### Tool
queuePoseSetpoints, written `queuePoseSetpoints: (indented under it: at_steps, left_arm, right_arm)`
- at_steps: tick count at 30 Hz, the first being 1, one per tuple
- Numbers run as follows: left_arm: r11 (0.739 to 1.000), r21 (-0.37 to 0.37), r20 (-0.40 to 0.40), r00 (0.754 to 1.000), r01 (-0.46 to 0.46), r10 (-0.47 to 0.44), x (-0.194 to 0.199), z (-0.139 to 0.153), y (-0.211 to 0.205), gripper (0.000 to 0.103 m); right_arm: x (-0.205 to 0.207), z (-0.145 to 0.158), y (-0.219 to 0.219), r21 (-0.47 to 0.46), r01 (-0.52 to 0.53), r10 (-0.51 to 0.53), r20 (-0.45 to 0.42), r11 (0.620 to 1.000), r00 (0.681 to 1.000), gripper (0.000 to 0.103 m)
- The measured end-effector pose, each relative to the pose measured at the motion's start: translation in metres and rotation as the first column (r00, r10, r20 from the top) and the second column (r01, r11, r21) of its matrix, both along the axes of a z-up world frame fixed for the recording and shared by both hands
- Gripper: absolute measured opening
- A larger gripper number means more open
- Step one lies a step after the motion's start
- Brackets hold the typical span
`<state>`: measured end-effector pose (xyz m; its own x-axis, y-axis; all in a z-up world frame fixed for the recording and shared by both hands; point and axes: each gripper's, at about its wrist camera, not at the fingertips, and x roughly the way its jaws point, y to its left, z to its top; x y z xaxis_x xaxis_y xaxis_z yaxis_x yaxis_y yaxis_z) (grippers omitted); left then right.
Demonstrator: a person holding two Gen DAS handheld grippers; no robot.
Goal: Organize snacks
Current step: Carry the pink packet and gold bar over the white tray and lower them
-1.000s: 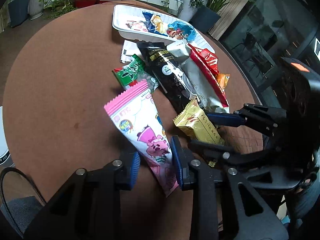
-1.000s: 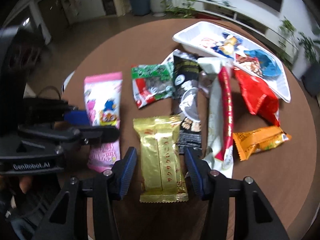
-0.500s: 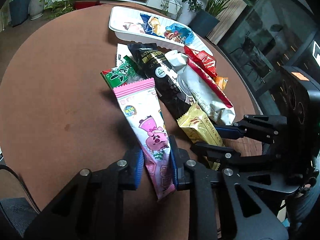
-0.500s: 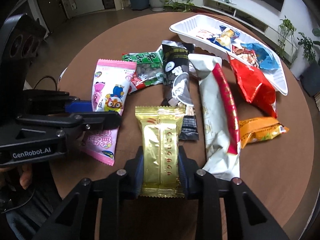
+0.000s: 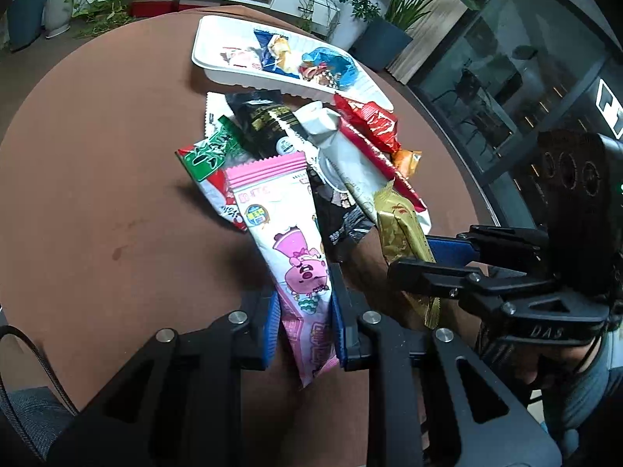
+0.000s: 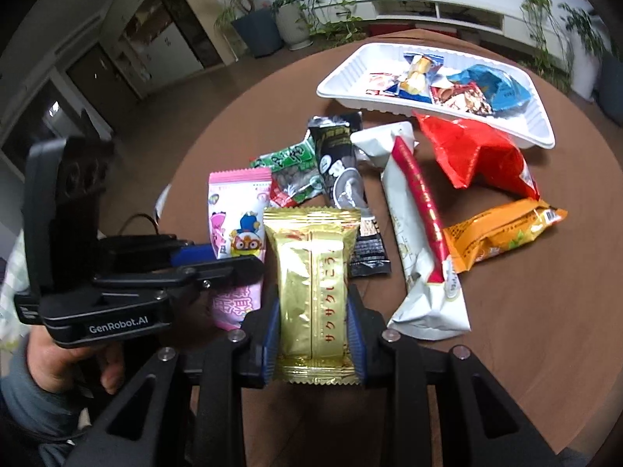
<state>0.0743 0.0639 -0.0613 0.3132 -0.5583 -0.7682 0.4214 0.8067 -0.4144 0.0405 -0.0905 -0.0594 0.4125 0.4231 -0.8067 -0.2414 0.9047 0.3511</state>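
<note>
My left gripper (image 5: 304, 325) is shut on a pink cartoon snack packet (image 5: 288, 241) and holds it lifted off the round brown table (image 5: 97, 194). My right gripper (image 6: 313, 334) is shut on a gold wafer packet (image 6: 311, 280), also raised. In the right wrist view the left gripper (image 6: 218, 260) and the pink packet (image 6: 233, 210) show at left. In the left wrist view the right gripper (image 5: 440, 257) holds the gold packet (image 5: 405, 241) at right. A white tray (image 6: 537, 132) with several small snacks stands at the far side, and shows in the left wrist view (image 5: 210, 62).
Loose packets lie between grippers and tray: green (image 6: 288, 171), black (image 6: 342, 171), white with red stripe (image 6: 416, 225), red (image 6: 483, 159), orange (image 6: 502, 229). The table edge runs close on the right. Potted plants and a low white cabinet stand beyond.
Both grippers closed, the left on the pink packet and the right on the gold packet, and lifted them off the table toward the tray.
</note>
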Motion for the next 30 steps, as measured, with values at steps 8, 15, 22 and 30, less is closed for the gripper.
queuePoseSetpoints:
  at_steps: [8, 15, 22, 30]
  left_arm:
    - [0.999, -0.045, -0.01, 1.0, 0.008, -0.009, -0.001, 0.005, 0.002, 0.02]
    - [0.996, -0.082, 0.008, 1.0, -0.023, 0.024, 0.014, 0.026, 0.019, 0.02]
    - [0.994, -0.1, 0.052, 0.997, -0.047, 0.053, 0.058, 0.059, 0.043, 0.02]
    - [0.997, -0.054, 0.123, 0.991, -0.05, 0.056, 0.137, 0.101, 0.04, 0.02]
  right_arm:
    - [0.003, 0.005, -0.021, 0.105, 0.045, -0.045, -0.005, 0.993, 0.999, 0.033]
    - [0.008, 0.013, -0.057, 0.196, 0.119, -0.121, -0.003, 0.973, 0.993, 0.033]
    - [0.023, 0.034, -0.133, 0.241, 0.274, -0.29, 0.03, 0.931, 0.957, 0.033]
    - [0.069, 0.07, -0.199, 0.219, 0.394, -0.422, 0.097, 0.892, 0.901, 0.033]
